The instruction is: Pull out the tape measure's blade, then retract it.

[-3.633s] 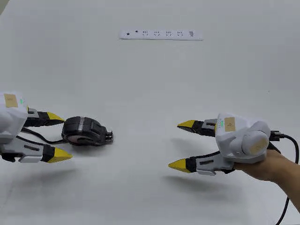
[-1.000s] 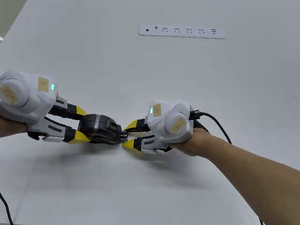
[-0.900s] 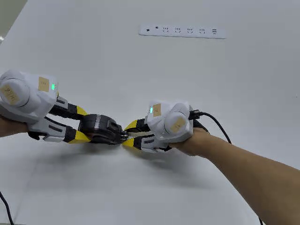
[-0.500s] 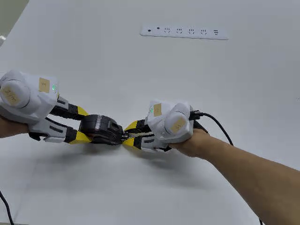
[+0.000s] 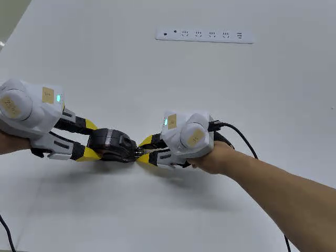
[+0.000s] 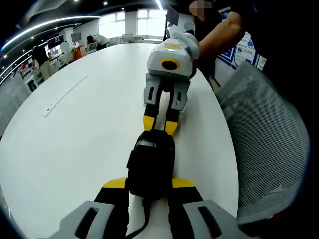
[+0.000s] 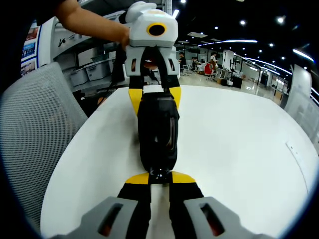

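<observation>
A black tape measure [image 5: 109, 144] lies on the white table [image 5: 157, 79], left of middle. My left gripper [image 5: 87, 140] is shut on the case's rear, its yellow fingertips [image 6: 115, 183] against both sides of the tape measure [image 6: 150, 164]. From the opposite side, my right gripper [image 5: 143, 149] meets the case's front end. In the right gripper view the right gripper [image 7: 159, 178] is shut on the small metal blade hook [image 7: 158, 174] at the mouth of the tape measure [image 7: 158, 129]. No length of blade shows outside the case.
A white power strip [image 5: 203, 35] lies at the table's far side. A black cable [image 5: 237, 135] trails from the right gripper. Beside the table edge stands a grey mesh chair [image 6: 269, 149], also the mesh chair [image 7: 35, 129] in the right gripper view.
Since 3.6 s ago the left gripper closed on the tape measure's case and the right gripper came across to its front end. Over the last second almost nothing has moved.
</observation>
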`<action>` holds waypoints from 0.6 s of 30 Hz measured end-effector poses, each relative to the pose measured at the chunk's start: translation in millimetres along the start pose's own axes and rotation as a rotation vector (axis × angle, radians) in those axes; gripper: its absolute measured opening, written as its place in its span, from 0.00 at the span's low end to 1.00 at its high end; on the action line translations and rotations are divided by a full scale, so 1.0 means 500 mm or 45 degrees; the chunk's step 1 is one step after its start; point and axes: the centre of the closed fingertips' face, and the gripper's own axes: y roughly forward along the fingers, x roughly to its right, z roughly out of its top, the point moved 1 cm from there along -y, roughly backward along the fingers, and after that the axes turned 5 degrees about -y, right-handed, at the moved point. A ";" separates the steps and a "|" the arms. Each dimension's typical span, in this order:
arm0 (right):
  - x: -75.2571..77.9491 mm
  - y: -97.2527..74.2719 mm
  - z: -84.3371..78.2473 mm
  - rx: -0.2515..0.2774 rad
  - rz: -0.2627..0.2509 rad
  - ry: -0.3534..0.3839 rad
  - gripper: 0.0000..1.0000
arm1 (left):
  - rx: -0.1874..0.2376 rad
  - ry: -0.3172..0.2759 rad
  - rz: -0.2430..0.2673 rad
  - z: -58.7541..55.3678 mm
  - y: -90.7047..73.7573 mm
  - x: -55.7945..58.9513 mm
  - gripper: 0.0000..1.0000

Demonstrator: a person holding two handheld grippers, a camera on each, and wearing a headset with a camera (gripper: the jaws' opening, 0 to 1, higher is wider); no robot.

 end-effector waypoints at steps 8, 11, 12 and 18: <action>0.001 -0.002 0.002 -0.009 0.002 -0.013 0.10 | 0.004 -0.006 -0.002 0.000 -0.001 0.000 0.27; 0.001 -0.004 0.002 -0.016 0.003 -0.018 0.10 | 0.006 -0.009 -0.001 0.000 -0.001 0.001 0.27; 0.001 -0.005 0.002 -0.016 0.003 -0.018 0.10 | 0.007 -0.010 0.000 0.000 -0.002 0.001 0.27; -0.001 -0.012 0.000 -0.021 0.003 -0.025 0.11 | 0.007 -0.008 0.002 0.000 -0.002 0.002 0.27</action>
